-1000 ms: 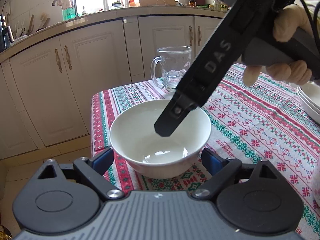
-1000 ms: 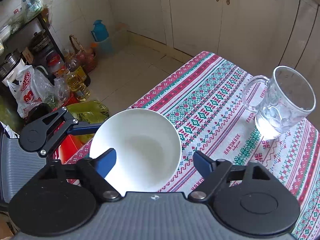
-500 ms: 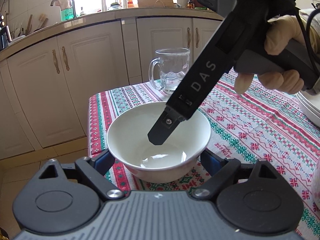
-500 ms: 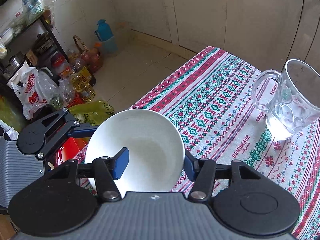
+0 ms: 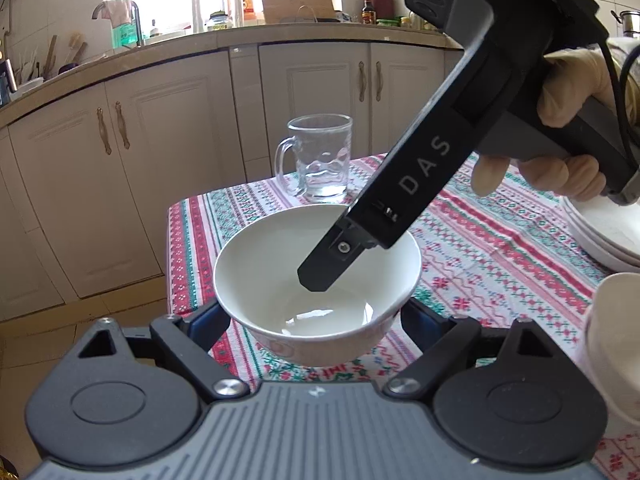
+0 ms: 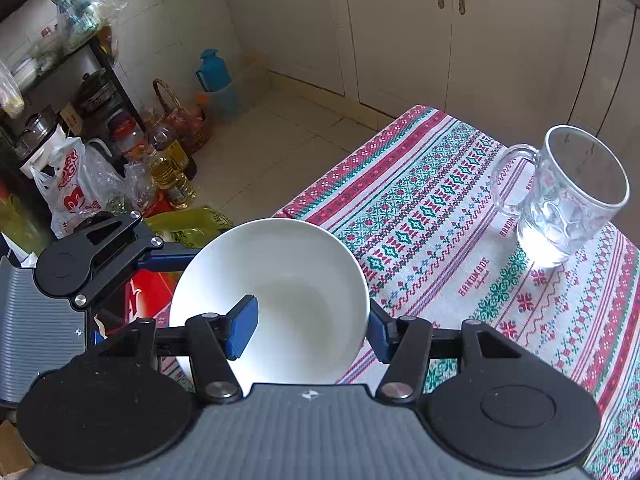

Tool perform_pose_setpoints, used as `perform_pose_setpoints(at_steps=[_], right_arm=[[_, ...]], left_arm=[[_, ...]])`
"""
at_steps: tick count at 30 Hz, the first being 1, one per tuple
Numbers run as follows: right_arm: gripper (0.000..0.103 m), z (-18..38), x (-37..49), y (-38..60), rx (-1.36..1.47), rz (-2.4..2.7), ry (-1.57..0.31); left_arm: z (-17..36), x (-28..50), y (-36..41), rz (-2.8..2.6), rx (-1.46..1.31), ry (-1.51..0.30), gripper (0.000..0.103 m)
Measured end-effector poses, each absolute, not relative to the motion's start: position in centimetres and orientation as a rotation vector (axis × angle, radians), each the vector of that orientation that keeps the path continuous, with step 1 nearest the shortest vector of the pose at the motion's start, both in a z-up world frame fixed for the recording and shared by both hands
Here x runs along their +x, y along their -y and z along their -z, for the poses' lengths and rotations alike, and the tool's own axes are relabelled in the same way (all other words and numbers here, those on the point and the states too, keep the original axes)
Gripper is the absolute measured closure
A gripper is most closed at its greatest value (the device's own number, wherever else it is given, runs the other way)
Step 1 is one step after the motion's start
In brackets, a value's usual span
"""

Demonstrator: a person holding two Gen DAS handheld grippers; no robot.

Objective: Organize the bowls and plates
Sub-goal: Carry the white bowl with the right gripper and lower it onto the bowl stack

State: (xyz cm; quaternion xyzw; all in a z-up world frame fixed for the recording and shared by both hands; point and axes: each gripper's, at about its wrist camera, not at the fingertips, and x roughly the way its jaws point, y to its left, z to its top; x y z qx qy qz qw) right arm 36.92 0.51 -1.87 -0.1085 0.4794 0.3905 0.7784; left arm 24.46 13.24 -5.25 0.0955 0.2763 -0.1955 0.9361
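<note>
Left gripper (image 5: 316,320) spread wide, blue pads flanking the white bowl (image 5: 316,280) base, contact unclear. Bowl at tablecloth (image 6: 460,240) corner. Right gripper (image 6: 312,328) half closed: one finger inside bowl, other outside its rim, not clearly pinching. Glass mug (image 6: 564,204) well apart, right.

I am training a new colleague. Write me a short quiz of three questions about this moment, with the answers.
1. True or false: the glass mug lies on its side.
2. Where is one finger of the right hand-held gripper? A) inside the white bowl B) inside the mug C) on a plate
3. Fill in: the left hand-held gripper, with a finger on each side of the bowl, is ___ (open or shut).
Key: 1 false; 2 A; 3 open.
</note>
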Motion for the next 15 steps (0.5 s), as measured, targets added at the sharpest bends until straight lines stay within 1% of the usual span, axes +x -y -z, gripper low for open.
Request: perform_pose_setpoints(at_steps=[15], right_arm=[[0.041, -2.9, 28.7, 4.2, -0.211, -0.835, -0.941]], left_arm=[[0.7, 17.9, -10.2, 0.461, 0.206, -0.549, 0.012]])
